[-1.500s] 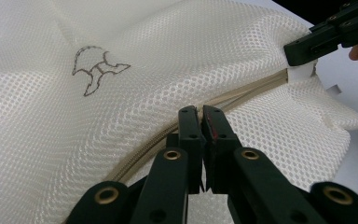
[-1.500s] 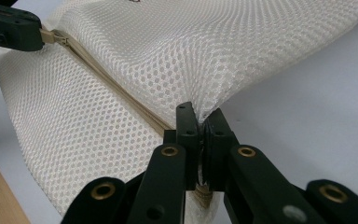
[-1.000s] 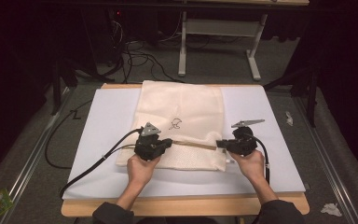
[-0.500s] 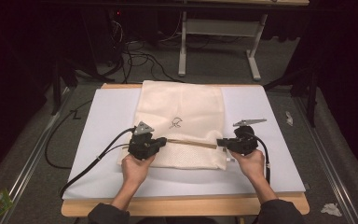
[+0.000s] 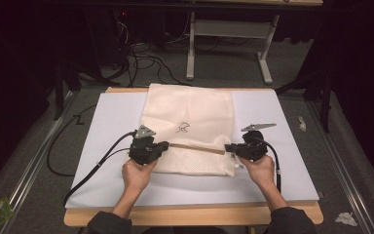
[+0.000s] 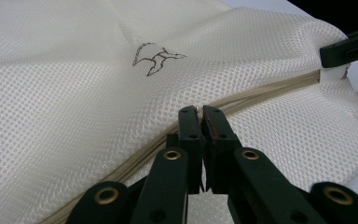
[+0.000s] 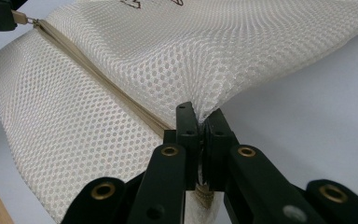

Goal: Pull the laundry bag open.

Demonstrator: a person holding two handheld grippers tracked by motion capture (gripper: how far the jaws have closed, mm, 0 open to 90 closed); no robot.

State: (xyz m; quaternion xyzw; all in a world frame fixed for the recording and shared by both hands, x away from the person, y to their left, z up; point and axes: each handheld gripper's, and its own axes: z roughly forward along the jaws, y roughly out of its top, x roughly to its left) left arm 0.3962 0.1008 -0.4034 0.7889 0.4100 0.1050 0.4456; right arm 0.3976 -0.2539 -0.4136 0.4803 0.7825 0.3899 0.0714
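a white board [image 5: 292, 161] is spread across the table, and on its middle a cream mesh laundry bag [image 5: 190, 117] is laid flat, long axis running away from the person, a small dark logo [image 5: 182, 128] printed near its centre. across the near part of the bag a tan zipper [image 5: 197, 147] is stretched crosswise, from left end to right end, and that line is what the coming move is judged to turn on: travel is to be made along it, side to side.

the bag's right edge is clamped in the right gripper [image 7: 200, 122], jaws pressed together on the mesh just where the zipper ends, so that end is anchored. the left gripper [image 6: 200, 122] is seen with jaws drawn together right over the zipper line at its left end; a small metal pull [image 7: 21, 17] is pinched there, as caught in the right gripper view. the zipper's whole length lies between the two tools, taut.
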